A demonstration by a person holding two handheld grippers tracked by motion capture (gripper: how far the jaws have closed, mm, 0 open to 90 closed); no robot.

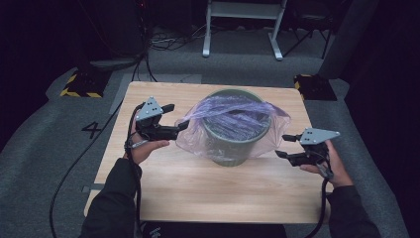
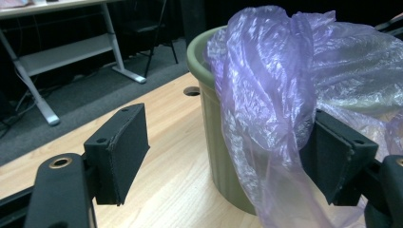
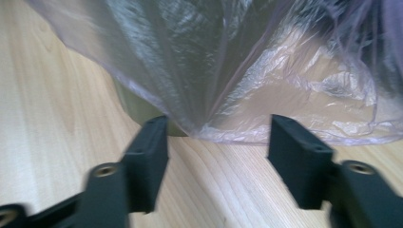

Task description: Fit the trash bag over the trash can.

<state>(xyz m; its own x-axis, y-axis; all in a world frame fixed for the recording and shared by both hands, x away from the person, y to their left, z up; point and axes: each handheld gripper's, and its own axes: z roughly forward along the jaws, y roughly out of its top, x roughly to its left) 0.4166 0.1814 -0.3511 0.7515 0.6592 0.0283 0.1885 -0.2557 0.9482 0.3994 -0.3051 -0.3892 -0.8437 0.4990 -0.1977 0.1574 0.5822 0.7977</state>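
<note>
A ribbed olive-green bin (image 1: 232, 150) stands in the middle of the wooden table (image 1: 198, 193). A thin translucent purple bag (image 1: 233, 116) lies crumpled over its mouth and spills down both sides. My left gripper (image 1: 177, 117) is at the bin's left, open. In the left gripper view the bag (image 2: 271, 85) hangs over the bin's rim (image 2: 202, 52) and down between the jaws of this gripper (image 2: 228, 152), close to the right one. My right gripper (image 1: 283, 146) is open at the bin's right. Its view shows that gripper (image 3: 221, 152) low over the table, just short of the bag's hem (image 3: 214, 61) and the bin's base (image 3: 138, 107).
A round cable hole (image 2: 191, 90) sits in the table behind the bin. Beyond the table are a white metal-legged frame (image 1: 242, 29), yellow-black striped blocks (image 1: 81, 87) on grey carpet, and loose cables. A cable trails from each gripper off the near edge.
</note>
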